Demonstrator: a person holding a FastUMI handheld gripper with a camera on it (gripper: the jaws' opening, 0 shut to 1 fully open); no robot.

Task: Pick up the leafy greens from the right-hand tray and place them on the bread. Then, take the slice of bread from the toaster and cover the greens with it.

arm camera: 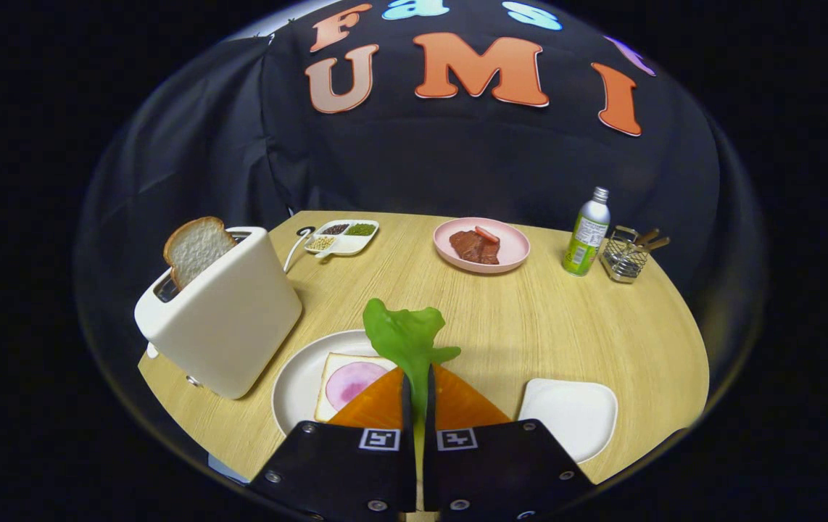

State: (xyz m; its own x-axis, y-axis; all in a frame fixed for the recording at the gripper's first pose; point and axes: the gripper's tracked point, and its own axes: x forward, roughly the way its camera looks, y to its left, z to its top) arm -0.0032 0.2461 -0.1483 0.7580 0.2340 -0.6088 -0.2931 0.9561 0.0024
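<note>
My gripper (417, 384) is shut on the stem of a green leafy lettuce piece (404, 335), which stands up between the fingertips above the table. Just left of the fingers lies a round white plate (298, 384) carrying a slice of bread (334, 366) topped with a pink round of ham (352, 382). To the right of the fingers sits a white squarish tray (572, 415), bare on top. A white toaster (222, 319) stands further left, with a slice of bread (196, 249) sticking up out of its slot.
Beyond the fingers on the wooden table (530, 319) are a pink plate (512, 250) with meat and a sausage, a divided white dish (341, 238) of grains, a green bottle (586, 233) and a wire holder (626, 257). The toaster's cord (296, 243) runs back.
</note>
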